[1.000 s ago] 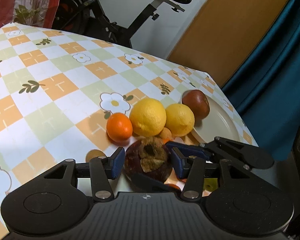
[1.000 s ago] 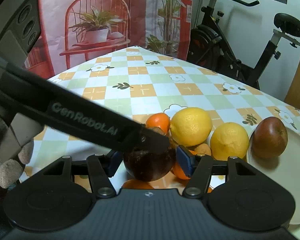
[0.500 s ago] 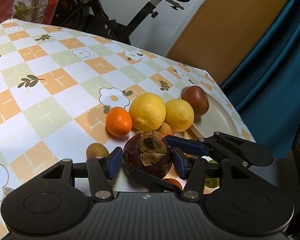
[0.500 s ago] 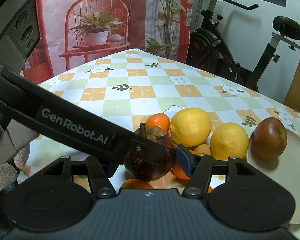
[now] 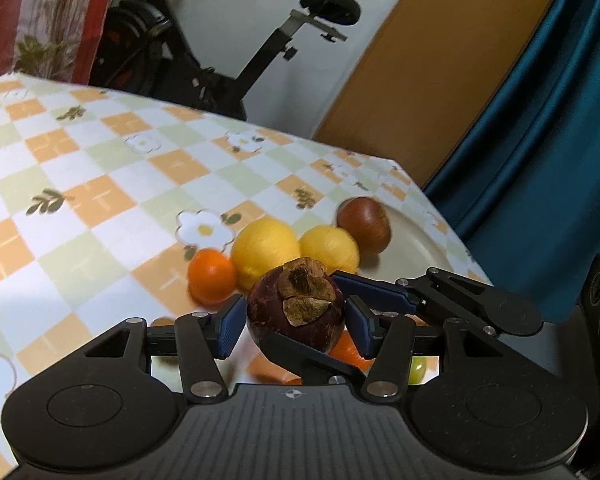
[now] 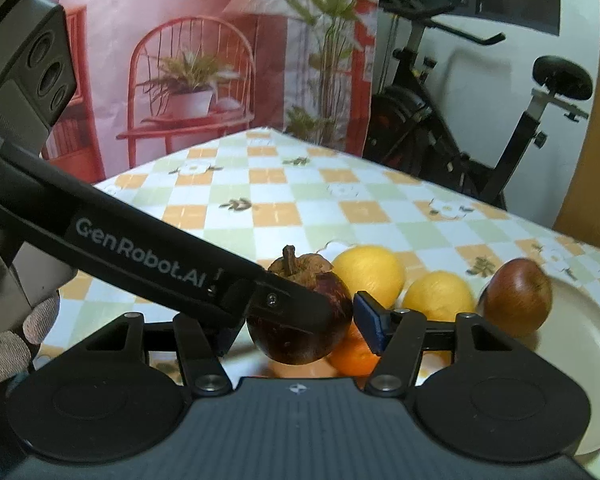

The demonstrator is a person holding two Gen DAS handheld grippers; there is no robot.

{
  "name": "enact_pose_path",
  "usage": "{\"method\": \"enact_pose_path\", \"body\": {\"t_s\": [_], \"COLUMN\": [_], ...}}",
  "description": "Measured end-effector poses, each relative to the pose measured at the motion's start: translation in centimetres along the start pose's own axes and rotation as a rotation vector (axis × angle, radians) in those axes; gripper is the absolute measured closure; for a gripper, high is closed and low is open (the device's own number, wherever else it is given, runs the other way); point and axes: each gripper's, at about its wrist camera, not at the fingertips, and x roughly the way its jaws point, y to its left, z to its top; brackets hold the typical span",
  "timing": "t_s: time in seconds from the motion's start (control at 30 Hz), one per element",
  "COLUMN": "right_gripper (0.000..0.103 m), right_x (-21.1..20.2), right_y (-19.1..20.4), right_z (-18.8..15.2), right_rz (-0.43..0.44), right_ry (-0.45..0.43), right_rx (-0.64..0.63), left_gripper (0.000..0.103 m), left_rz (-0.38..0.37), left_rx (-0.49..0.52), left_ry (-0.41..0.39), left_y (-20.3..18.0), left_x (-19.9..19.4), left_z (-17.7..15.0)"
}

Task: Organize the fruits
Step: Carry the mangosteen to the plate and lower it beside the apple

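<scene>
A dark purple mangosteen (image 5: 296, 316) with a dry brown calyx hangs above the checked tablecloth. My left gripper (image 5: 294, 310) is shut on it, blue pads against its left and right sides. My right gripper (image 6: 296, 312) comes in crosswise and is shut on the same mangosteen (image 6: 296, 344). Its right pad sits against the fruit, while its left pad is hidden behind a black left-gripper finger (image 6: 160, 256). In the left wrist view, one of the right gripper's fingers (image 5: 380, 292) passes behind the fruit and the other in front of it.
Below lie a small orange (image 5: 212, 282), two yellow citrus fruits (image 5: 264, 250) (image 5: 330, 250) and more orange fruit (image 6: 352, 356). A brown-red apple (image 6: 518, 300) rests on a cream plate (image 6: 580, 340) near the table's right edge. An exercise bike (image 6: 480, 140) stands behind. A gloved hand (image 6: 4, 352) is at the left.
The mangosteen has come up off the fruit pile and sits slightly higher between the left pads, its calyx turned more toward that camera. Both views have tilted up a little.
</scene>
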Motion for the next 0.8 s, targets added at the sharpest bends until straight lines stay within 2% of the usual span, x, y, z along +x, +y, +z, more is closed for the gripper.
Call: {"method": "enact_pose_path", "body": {"t_s": [0.37,0.63,0.8], "right_gripper": [0.041,0.041,0.041], "right_x": [-3.0,-4.4,-4.2], "right_y": [-4.6,-9.4,-11.8], "right_z": [0.6,-0.6,-2.2], "right_rz": [-0.081,-0.152,-0.165], "right_ry": [-0.066,-0.067,-0.048], "right_rx": [0.072,0.16,0.234], "left_gripper": [0.046,0.046,0.046], "left_rz": [-0.04,-0.051,-0.037], "left_rx": [0.137,0.245,0.264], "left_ry": [0.007,0.077,0.125], "left_y": [-5.7,-9.9,-10.5], "left_x": [3.2,8.1,10.3], "left_z": [3.0,3.9,3.5]}}
